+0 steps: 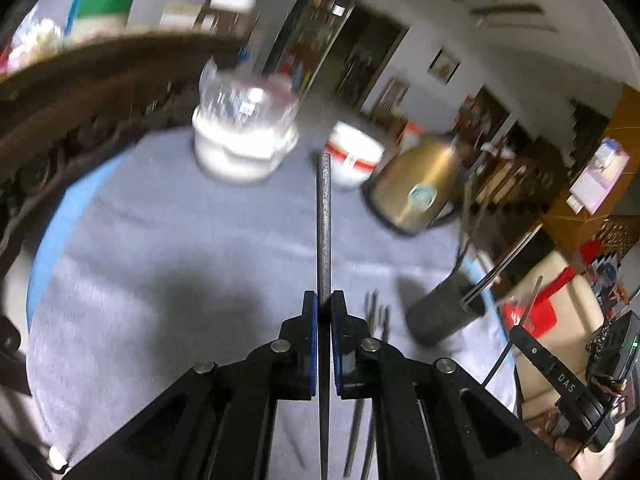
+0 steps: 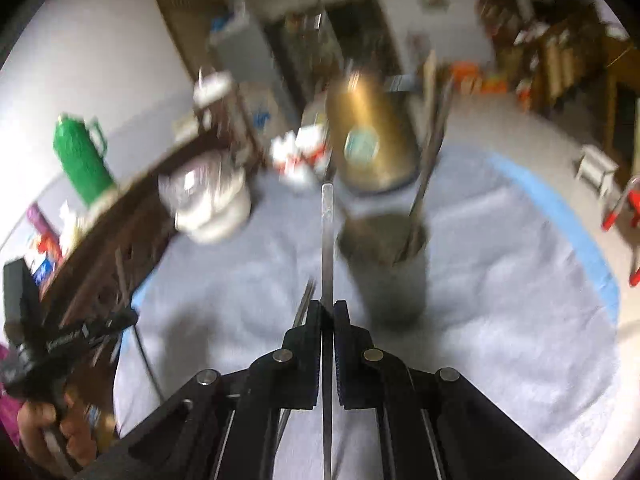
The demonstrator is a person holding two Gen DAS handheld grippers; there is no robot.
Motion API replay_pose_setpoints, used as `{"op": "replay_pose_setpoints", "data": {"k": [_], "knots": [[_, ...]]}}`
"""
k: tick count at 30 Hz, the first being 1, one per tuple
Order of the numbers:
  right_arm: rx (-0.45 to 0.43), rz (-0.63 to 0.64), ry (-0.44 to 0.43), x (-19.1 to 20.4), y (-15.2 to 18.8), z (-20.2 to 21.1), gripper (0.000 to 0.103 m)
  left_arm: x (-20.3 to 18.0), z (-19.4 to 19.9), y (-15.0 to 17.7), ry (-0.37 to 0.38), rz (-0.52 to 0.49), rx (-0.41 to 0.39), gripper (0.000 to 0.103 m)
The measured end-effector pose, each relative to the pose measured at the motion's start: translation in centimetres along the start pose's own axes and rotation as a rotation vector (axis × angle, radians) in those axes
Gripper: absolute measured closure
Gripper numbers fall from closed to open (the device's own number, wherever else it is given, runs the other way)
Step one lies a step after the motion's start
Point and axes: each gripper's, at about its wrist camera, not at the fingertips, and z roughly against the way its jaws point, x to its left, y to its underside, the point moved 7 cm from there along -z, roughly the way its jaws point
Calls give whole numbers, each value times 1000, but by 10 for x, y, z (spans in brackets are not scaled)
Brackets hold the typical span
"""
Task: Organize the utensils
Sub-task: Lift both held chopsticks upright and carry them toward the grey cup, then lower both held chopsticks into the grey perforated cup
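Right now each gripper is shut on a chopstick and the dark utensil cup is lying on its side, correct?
Not quite: the right wrist view shows the utensil cup standing upright, chopsticks in it. The left gripper and right gripper each do clamp a chopstick.

Left gripper (image 1: 324, 300) and right gripper (image 2: 328, 308) both clamped on thin rods, fingers pointing far across the table.

Holder cup (image 2: 386, 264) stands on the cloth-covered table (image 2: 500, 280), w/ utensils (image 2: 430, 152) upright in it. Kettle (image 2: 370, 136) sits behind the cup; bowl (image 2: 300, 156) left of kettle; jar (image 2: 208, 204) further left, near the table's edge. Loose utensils (image 1: 378, 316) lie on the cloth just left of the cup.
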Motion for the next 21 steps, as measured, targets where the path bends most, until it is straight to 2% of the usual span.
{"op": "replay_pose_setpoints", "data": {"k": [4, 7, 11, 21], "knots": [[-141, 34, 72, -5, -13, 7, 97, -10, 15, -3, -28, -73, -128, 97], [-162, 80, 105, -8, -11, 2, 97, -8, 26, 0, -75, -135, -187, 97], [-179, 122, 101, -1, -9, 10, 97, -5, 33, 11, -109, -192, -197, 97], [-182, 161, 70, 1, 18, 73, 97, 13, 96, 33, -80, -173, -244, 96]]}}
